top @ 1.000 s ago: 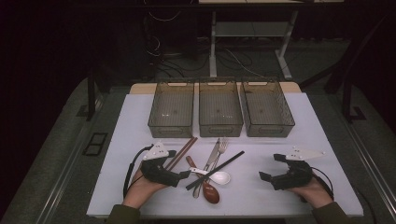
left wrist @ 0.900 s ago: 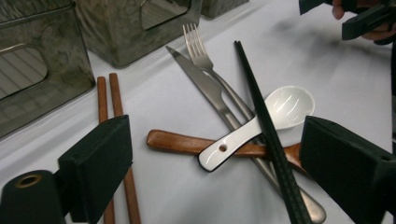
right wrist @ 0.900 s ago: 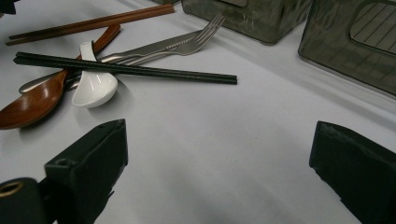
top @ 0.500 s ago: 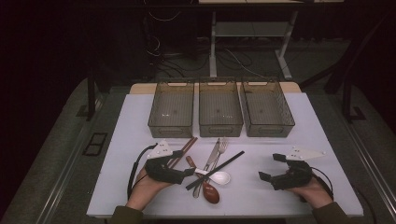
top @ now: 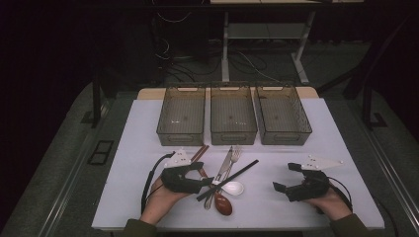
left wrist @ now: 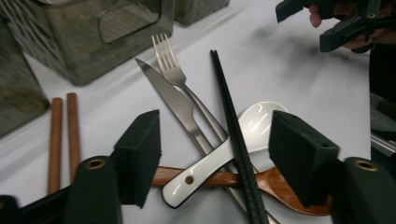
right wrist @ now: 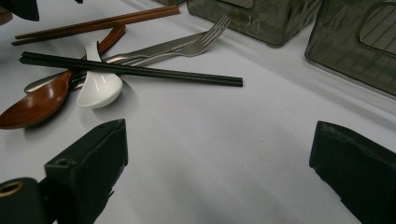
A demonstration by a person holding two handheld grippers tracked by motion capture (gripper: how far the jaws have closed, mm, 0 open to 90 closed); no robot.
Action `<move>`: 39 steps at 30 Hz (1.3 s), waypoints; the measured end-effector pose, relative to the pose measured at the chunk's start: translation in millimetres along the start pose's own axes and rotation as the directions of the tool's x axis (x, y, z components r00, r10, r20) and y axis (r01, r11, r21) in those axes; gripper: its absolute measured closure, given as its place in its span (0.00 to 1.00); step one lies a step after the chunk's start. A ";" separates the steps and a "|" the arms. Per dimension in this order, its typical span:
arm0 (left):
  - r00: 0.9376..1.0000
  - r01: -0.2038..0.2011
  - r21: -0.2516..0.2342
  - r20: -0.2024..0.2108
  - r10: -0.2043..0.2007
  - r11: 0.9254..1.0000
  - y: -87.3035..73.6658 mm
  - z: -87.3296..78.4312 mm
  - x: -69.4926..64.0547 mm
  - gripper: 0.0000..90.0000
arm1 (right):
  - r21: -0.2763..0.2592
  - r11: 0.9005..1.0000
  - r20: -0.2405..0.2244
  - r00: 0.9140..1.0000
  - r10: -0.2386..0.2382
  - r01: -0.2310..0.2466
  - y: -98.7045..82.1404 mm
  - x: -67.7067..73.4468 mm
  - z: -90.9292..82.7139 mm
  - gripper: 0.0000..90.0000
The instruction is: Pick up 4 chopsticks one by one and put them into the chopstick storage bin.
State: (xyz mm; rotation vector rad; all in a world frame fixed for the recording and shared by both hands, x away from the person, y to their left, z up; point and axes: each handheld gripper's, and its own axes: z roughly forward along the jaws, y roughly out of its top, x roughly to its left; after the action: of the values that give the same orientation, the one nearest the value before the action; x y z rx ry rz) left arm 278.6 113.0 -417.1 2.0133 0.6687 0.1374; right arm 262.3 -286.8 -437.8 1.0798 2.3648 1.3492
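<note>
A heap of cutlery lies at the table's front centre: a white ceramic spoon (top: 232, 187) (left wrist: 224, 154), black chopsticks (top: 232, 177) (left wrist: 233, 130), a wooden spoon (top: 222, 203) (left wrist: 280, 186), a knife (top: 225, 163) (left wrist: 168, 93) and a fork (top: 234, 157) (left wrist: 173, 65). My left gripper (top: 205, 180) (left wrist: 219, 154) is low over the heap. Its jaws have just been closing and straddle the white spoon's handle and the black chopsticks, with gaps on both sides. Off to the right, my right gripper (top: 286, 177) (right wrist: 219, 163) is open over bare table.
Brown chopsticks (top: 199, 154) (left wrist: 63, 135) lie just left of the heap. Three clear bins stand in a row behind: left (top: 180, 136), middle (top: 233, 136) and right (top: 285, 136). The white table top (top: 336, 133) ends close behind both hands.
My left gripper has slid a little to the right onto the cutlery heap and its jaws have narrowed. The right gripper has stayed in place.
</note>
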 end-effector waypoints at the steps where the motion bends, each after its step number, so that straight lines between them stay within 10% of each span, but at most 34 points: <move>1: 1.000 -0.004 0.003 0.004 0.004 1.000 0.5 1.2 -1.2 0.39 | 0.000 1.000 0.000 1.000 -0.001 0.001 -0.1 -0.1 0.2 0.05; 39: 0.998 -0.055 0.127 0.033 0.051 0.990 11.6 48.2 -15.0 0.85 | 0.011 1.000 0.000 1.000 -0.006 0.006 -0.3 1.2 3.4 0.05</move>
State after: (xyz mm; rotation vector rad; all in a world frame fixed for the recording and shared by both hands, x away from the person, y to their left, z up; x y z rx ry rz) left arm 288.0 63.7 -429.9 2.1529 0.6193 0.0982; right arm 263.0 -283.8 -439.8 1.0747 2.3759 1.3363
